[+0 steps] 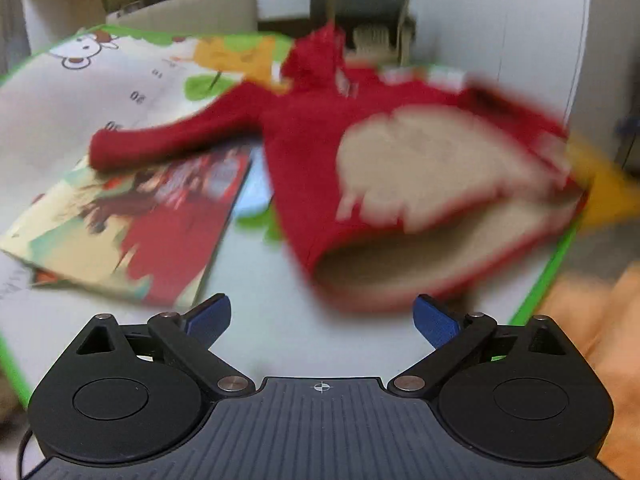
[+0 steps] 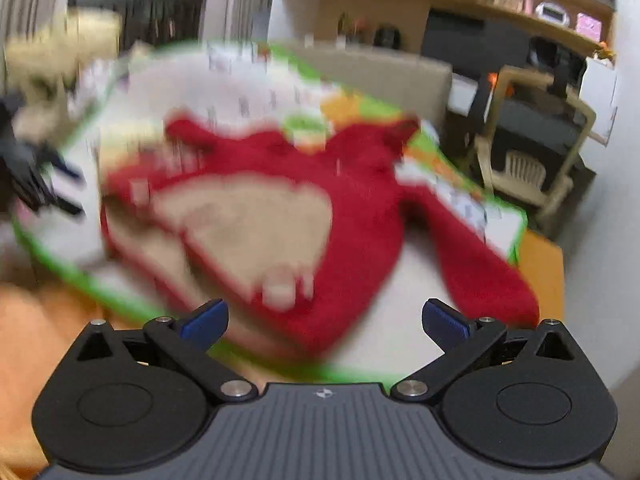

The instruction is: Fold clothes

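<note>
Green-edged play mat (image 1: 536, 300), red sweater (image 1: 304, 132) and picture book (image 1: 160, 216) on it

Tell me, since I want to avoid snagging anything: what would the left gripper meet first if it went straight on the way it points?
Probably the red sweater: its open beige-lined hem lies just ahead of the open left gripper on the play mat. Blur makes depth unclear.

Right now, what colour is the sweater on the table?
Red, with a big beige patch on the front; the sweater shows best in the left wrist view.
</note>
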Action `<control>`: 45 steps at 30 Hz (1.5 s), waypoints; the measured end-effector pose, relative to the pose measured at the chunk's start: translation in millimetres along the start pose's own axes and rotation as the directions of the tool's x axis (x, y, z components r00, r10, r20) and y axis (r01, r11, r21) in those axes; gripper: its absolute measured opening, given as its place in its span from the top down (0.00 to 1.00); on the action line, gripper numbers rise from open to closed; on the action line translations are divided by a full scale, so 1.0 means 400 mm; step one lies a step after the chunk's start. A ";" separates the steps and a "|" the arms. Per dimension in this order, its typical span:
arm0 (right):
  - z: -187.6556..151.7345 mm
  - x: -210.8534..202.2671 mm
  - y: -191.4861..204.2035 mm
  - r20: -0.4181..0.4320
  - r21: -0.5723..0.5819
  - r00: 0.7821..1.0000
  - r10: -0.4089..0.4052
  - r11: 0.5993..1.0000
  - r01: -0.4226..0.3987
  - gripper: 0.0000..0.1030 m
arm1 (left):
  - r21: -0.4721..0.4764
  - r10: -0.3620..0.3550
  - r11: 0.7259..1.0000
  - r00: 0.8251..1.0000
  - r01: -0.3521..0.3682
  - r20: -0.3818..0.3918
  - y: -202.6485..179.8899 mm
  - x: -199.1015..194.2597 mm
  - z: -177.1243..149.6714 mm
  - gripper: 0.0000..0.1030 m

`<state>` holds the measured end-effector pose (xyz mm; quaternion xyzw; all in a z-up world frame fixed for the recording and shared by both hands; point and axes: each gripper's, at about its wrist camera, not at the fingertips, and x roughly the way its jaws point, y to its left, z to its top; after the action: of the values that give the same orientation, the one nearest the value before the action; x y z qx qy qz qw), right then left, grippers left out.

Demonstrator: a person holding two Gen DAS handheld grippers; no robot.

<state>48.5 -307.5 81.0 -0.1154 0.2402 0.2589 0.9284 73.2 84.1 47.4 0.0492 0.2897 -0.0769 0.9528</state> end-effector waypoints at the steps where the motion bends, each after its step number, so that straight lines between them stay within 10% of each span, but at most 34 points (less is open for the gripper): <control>1: 0.028 0.015 -0.024 0.035 0.048 0.999 0.013 0.999 -0.015 0.00 | -0.047 -0.042 0.998 0.999 0.043 0.015 0.005 0.007 0.019 0.02; 7: 0.157 0.230 -0.154 0.120 0.372 0.987 0.107 0.917 -0.145 0.00 | -0.296 -0.259 0.910 0.956 0.289 0.138 0.033 0.063 0.133 0.00; 15: 0.117 0.617 -0.196 -0.037 0.577 0.975 0.217 0.801 -0.157 0.00 | -0.411 -0.171 0.900 0.985 0.143 -0.032 0.020 0.389 0.127 0.00; 26: 0.061 0.535 -0.205 -0.030 0.622 0.934 0.356 0.738 -0.261 0.00 | -0.407 -0.240 0.887 0.971 0.218 -0.002 0.044 0.397 0.058 0.00; 29: 0.030 0.375 -0.267 0.012 0.670 0.996 0.090 0.739 -0.075 0.00 | -0.365 -0.239 0.906 0.971 0.215 -0.020 0.033 0.389 0.060 0.00; 32: 0.003 0.231 -0.313 -0.090 0.614 0.955 -0.282 0.740 0.276 0.08 | -0.344 -0.219 0.918 0.975 0.196 -0.030 0.018 0.389 0.065 0.00; 34: -0.041 0.186 -0.359 -0.163 0.676 0.924 -0.345 0.643 0.360 0.14 | -0.339 -0.214 0.922 0.976 0.190 -0.033 0.014 0.389 0.067 0.00; 37: -0.125 0.198 -0.391 -0.161 0.797 0.952 -0.259 0.535 0.281 0.30 | -0.346 -0.216 0.918 0.976 0.194 -0.027 0.017 0.387 0.066 0.00; 40: -0.119 0.291 -0.378 -0.120 0.792 0.976 -0.180 0.575 0.203 0.61 | -0.359 -0.220 0.912 0.975 0.199 -0.019 0.023 0.384 0.063 0.00; 42: -0.017 0.356 -0.338 -0.059 0.727 0.989 -0.137 0.672 0.137 0.78 | -0.356 -0.214 0.915 0.977 0.193 -0.021 0.020 0.384 0.064 0.00; 45: 0.136 0.453 -0.279 0.022 0.605 0.998 -0.060 0.795 0.034 0.83 | -0.344 -0.206 0.921 0.978 0.183 -0.029 0.015 0.385 0.066 0.00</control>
<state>265.4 -305.5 46.2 0.1862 0.2886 0.1478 0.9275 215.1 68.1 -16.6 -0.1422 0.3328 -0.1184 0.9247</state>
